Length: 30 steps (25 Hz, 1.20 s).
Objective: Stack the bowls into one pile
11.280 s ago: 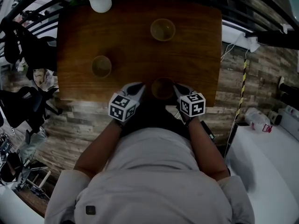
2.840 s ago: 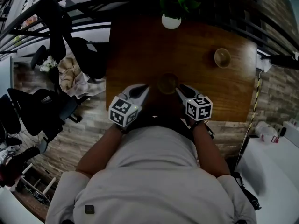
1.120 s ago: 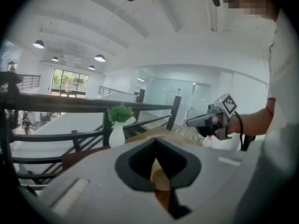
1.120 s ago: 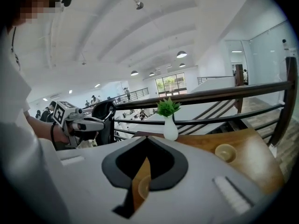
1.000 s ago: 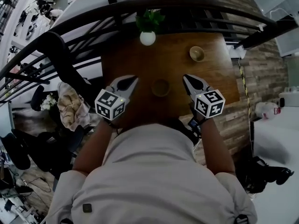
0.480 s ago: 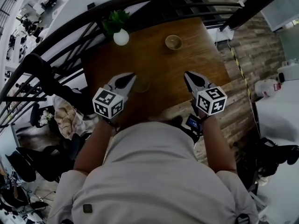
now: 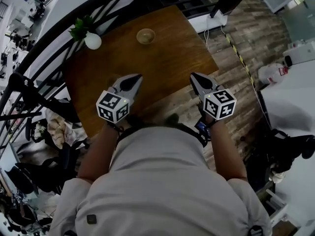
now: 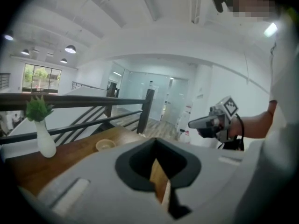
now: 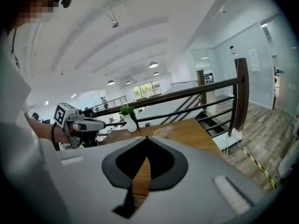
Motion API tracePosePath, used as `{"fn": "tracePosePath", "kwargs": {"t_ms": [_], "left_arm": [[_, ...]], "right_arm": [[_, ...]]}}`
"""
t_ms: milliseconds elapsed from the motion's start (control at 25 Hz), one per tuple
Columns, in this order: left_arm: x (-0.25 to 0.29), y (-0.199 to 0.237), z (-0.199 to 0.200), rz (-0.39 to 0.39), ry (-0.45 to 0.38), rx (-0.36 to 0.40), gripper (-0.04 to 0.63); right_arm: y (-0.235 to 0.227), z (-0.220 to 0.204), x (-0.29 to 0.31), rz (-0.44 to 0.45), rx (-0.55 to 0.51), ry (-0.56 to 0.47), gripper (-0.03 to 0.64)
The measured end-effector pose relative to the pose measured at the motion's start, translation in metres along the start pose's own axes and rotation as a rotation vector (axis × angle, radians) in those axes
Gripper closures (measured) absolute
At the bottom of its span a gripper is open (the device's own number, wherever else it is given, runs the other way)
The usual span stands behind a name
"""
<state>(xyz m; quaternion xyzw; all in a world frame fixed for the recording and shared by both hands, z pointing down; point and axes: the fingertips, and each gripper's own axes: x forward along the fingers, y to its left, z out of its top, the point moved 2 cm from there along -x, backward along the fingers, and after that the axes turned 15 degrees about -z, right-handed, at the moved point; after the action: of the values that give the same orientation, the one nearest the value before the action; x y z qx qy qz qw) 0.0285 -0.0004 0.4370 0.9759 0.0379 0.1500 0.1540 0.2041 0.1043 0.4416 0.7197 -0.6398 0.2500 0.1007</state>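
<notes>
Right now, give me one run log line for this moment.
left claw shut, empty | right claw shut, empty | one bowl loose on table near vase | neither claw touching it

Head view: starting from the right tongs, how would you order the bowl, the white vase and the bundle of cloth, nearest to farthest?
From the right tongs:
1. The bowl, on the far side of the table.
2. The white vase, at the table's far left corner.
3. The bundle of cloth, off the table, at the left.
</notes>
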Motion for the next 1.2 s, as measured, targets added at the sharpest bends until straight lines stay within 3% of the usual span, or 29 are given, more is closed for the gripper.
{"fn": "tracePosePath", "kwargs": {"t_ms": [480,760,1200], "left_arm": [[0.106,-0.087,-0.003,-0.064,0.047,0.028,0.591],[0.137,-0.088,0.002,-0.105,0.054,0.032,0.591],[0.158,-0.063,0.009,-0.122,0.042,0.014,0.591]], "right_arm": [[-0.100,-0.031,-0.081,-0.029,0.081,-0.028,0.609],[-0.123,-0.041,-0.090,-0.057,0.129,-0.020,0.609],[-0.139,-0.024,-0.067,-0.076,0.105,-0.012,0.609]]}}
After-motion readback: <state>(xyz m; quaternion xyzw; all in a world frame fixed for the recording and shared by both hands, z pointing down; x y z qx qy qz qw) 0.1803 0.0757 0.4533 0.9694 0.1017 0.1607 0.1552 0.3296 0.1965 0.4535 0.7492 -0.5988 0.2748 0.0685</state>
